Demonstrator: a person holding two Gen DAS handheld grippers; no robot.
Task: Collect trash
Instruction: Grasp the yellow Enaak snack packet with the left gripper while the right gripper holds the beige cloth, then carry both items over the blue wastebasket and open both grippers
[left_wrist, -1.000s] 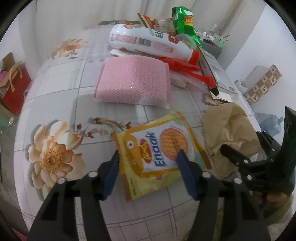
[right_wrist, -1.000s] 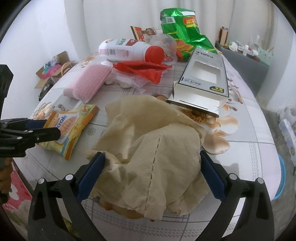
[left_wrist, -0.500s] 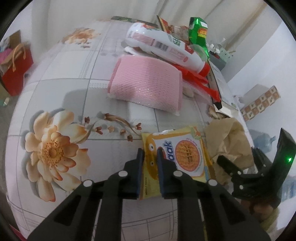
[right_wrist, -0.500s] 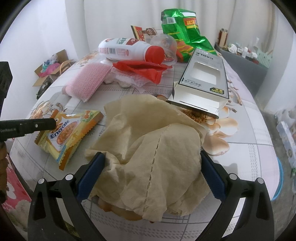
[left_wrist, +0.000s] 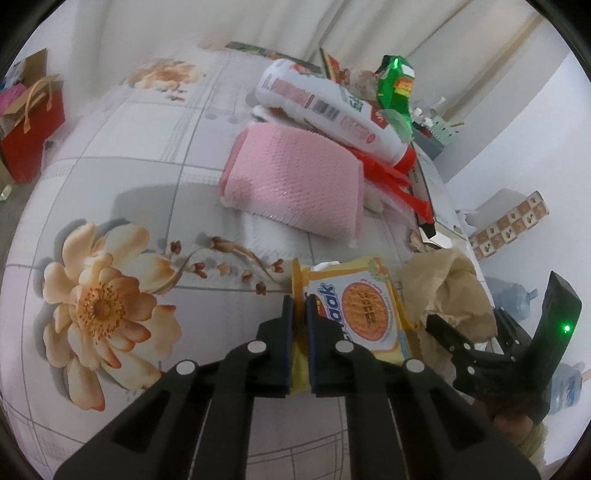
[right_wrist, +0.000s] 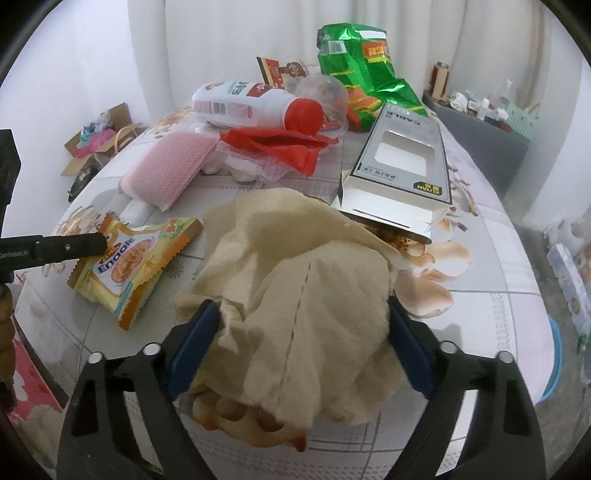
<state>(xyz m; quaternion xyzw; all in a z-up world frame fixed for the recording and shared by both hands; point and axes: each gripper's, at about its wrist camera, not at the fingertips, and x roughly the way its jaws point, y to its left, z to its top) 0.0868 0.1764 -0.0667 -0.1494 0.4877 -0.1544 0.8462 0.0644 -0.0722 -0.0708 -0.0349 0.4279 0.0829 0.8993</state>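
My left gripper (left_wrist: 300, 314) is shut on the left edge of a yellow Enaak snack packet (left_wrist: 360, 308), which lies on the flowered tablecloth; the packet also shows in the right wrist view (right_wrist: 135, 258) with the left gripper's finger (right_wrist: 55, 247) on it. My right gripper (right_wrist: 303, 332) straddles a crumpled beige paper napkin (right_wrist: 295, 266) with its jaws wide but pressing into the napkin's sides; the napkin shows in the left wrist view (left_wrist: 447, 291) too.
Further back lie a pink sponge pad (left_wrist: 295, 184), a white bottle with a red cap (right_wrist: 255, 107), red plastic wrap (right_wrist: 280, 146), a green snack bag (right_wrist: 354, 70), a clear cup (right_wrist: 325, 99) and a grey windowed box (right_wrist: 402, 166). A red bag (left_wrist: 29, 122) stands on the floor at left.
My left gripper closed on the yellow packet's edge and shifted it slightly. My right gripper's jaws narrowed around the beige napkin, bunching it up.
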